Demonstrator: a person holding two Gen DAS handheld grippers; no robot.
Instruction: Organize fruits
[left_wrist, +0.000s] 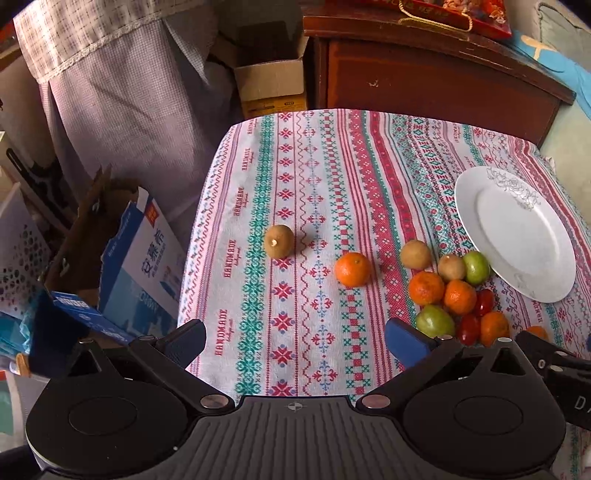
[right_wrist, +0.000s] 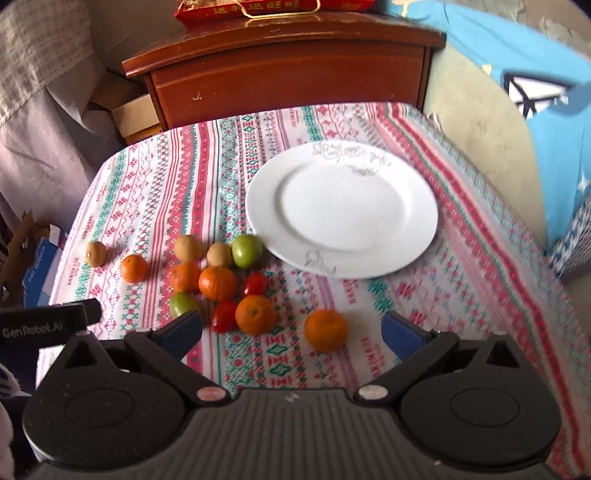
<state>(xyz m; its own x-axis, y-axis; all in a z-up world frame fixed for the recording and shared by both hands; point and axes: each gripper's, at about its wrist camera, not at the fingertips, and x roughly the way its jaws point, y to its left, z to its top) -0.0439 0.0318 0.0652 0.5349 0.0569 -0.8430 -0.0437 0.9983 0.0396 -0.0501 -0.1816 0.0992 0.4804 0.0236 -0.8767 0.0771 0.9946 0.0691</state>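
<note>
Scanning left to right, your inventory reads:
Floor, far left: blue-and-white carton (left_wrist: 142, 266), flaps open, below the table edge.
Left tongs (left_wrist: 295, 341): you hold them spread wide, nothing between the blue pads, above bare tablecloth (left_wrist: 325, 177).
Stray brown fruit (left_wrist: 279, 241): alone, leftmost on the cloth.
Lone orange (left_wrist: 352, 269): just right of it, apart from the heap.
Fruit heap (right_wrist: 218, 280): brown fruits, oranges, two green fruits and two red tomatoes, crowded and touching; your left tongs' right finger covers part of the near green fruit (left_wrist: 435, 320).
Near orange (right_wrist: 325, 329): apart from the heap, ahead of your right tongs and between their fingers in view.
Right tongs (right_wrist: 291, 328): spread wide, holding nothing.
White plate (right_wrist: 341, 208): bare, right of the heap; the far green fruit (right_wrist: 246, 250) sits at its rim.
Behind the table: brown wooden cabinet (right_wrist: 288, 74), red box (right_wrist: 273, 7) on top.
Far right: blue fabric (right_wrist: 554, 122).
</note>
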